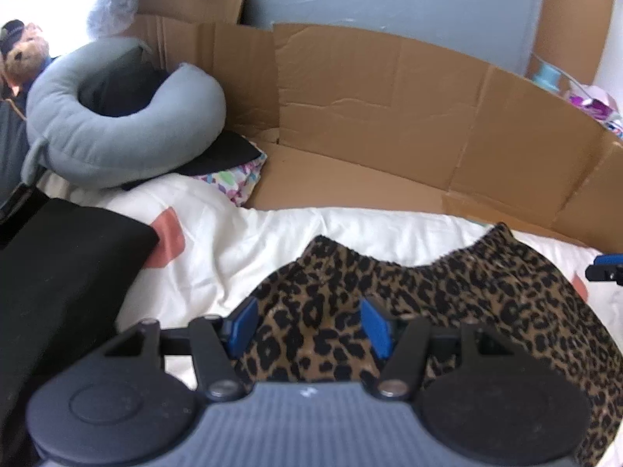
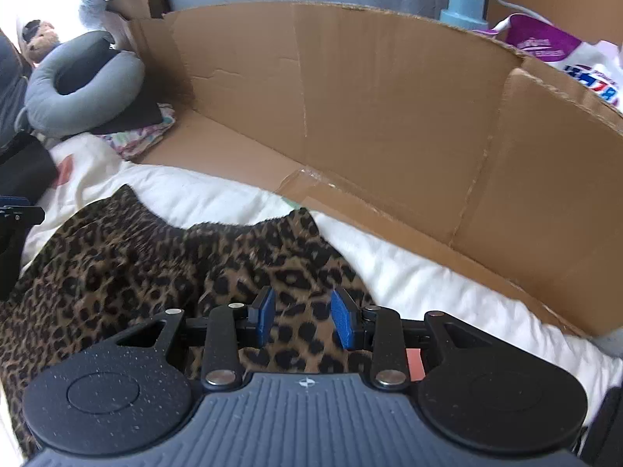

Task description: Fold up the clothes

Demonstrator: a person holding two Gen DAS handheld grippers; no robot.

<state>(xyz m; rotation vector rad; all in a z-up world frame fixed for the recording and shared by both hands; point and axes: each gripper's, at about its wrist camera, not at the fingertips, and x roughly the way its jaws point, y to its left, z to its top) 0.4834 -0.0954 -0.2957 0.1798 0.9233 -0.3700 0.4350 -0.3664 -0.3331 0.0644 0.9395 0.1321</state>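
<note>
One leopard-print garment, thin and softly wrinkled, brown with black spots, spread on a white quilted bed cover; scalloped, gathered far edge dipping in the middle between two raised corners. Same garment filling the lower left of the right wrist view, lying on the same padded white cover, which shows a few salmon-pink patches.

Left hand-held gripper: two blue ribbed pads on black linkage arms, jaws parted wide, poised over the near left part of the garment with the print showing between them; no fabric pinched. Right hand-held gripper: same build, jaws parted about as wide, over the near right part of the garment, nothing clamped. Whether either set of pads touches the cloth, cannot tell.

Beyond the bed cover, one flattened brown cardboard box, corrugated, creased, flaps standing as a low wall. At the left, one grey U-shaped neck pillow, plush and rounded, resting on a stack of folded cloth: one black piece over one white piece with multicoloured print. One more black folded fabric, matte and flat, at the near left. One brown teddy bear in the far left corner. One light-blue plastic bottle behind the cardboard at the right.
</note>
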